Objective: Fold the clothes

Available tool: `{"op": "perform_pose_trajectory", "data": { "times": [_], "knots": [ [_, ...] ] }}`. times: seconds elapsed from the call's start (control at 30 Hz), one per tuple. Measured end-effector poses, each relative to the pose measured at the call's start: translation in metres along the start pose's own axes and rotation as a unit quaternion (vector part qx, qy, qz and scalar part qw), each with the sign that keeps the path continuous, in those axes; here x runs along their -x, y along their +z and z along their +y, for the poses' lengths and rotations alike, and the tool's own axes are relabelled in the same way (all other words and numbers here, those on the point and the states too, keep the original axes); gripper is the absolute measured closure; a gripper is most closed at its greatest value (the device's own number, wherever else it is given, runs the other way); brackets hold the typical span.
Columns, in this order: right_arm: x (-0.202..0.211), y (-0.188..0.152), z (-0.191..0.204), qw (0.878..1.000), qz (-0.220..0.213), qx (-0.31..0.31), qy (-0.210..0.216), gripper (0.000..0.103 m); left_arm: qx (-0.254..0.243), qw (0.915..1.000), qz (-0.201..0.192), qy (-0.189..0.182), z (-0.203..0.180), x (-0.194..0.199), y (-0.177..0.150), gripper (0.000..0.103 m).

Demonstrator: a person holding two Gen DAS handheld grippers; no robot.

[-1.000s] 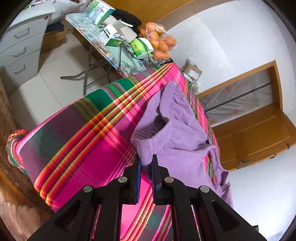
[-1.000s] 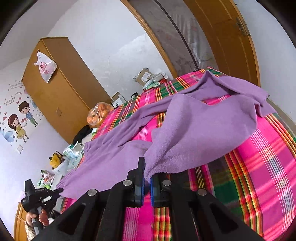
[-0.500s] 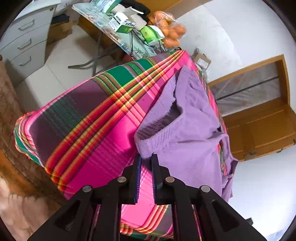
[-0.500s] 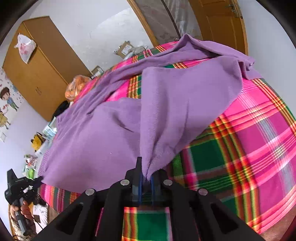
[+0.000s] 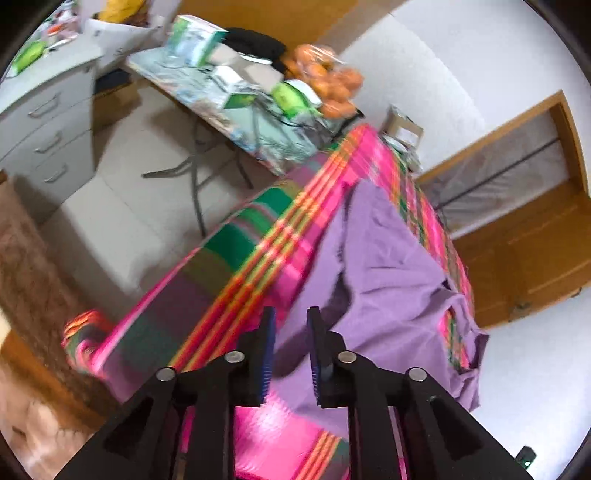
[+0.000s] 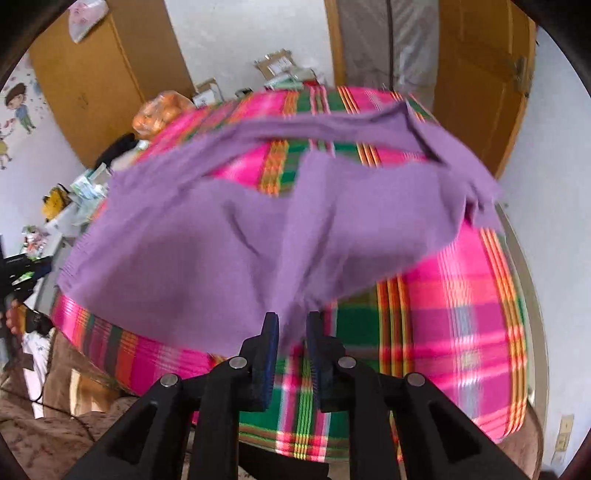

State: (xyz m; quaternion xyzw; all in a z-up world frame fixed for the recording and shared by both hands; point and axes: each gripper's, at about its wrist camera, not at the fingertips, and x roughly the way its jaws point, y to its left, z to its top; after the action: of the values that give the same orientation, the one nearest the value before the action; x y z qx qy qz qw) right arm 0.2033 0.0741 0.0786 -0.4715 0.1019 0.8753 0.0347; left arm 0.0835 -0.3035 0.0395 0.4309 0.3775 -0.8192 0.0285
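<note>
No legible text, brand, number or sign in either view.

- Green-and-white boxes (image 5: 192, 38) on the cluttered side table (image 5: 207, 107): printing present, blurred past reading.
- Cardboard parcels (image 6: 275, 64) by the wall: pale labels, too small to read.
- White bag (image 6: 86, 18) on the wardrobe: pink marking, unreadable.
- Cartoon wall stickers (image 6: 18, 105): figures only, no words discernible.
</note>
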Motion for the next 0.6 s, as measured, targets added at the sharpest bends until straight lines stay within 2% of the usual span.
{"op": "perform_pose_trajectory", "data": {
  "times": [0.13, 0.3, 0.37, 0.5, 0.6],
  "knots": [
    [0.003, 0.039, 0.017, 0.999, -0.03, 0.032, 0.015, 0.08, -0.025, 0.9995, 0.021, 0.003, -0.026, -0.02, 0.02, 0.082],
    [-0.022, 0.1, 0.054, 0.994, -0.044, 0.094, 0.04, 0.08, -0.024, 0.9987, 0.045, -0.004, -0.043, -0.052, 0.051, 0.079],
    [-0.04, 0.126, 0.072, 0.989, -0.049, 0.124, 0.056, 0.078, -0.031, 0.9985, 0.043, 0.009, -0.051, -0.063, 0.065, 0.079],
    [-0.087, 0.172, 0.1, 0.984, -0.035, 0.154, 0.083, 0.072, -0.026, 0.9985, 0.048, -0.002, -0.06, -0.085, 0.087, 0.079],
    [-0.13, 0.203, 0.118, 0.98, -0.015, 0.177, 0.092, 0.071, -0.009, 0.9982, 0.059, -0.01, -0.065, -0.105, 0.103, 0.079]
  ]
}}
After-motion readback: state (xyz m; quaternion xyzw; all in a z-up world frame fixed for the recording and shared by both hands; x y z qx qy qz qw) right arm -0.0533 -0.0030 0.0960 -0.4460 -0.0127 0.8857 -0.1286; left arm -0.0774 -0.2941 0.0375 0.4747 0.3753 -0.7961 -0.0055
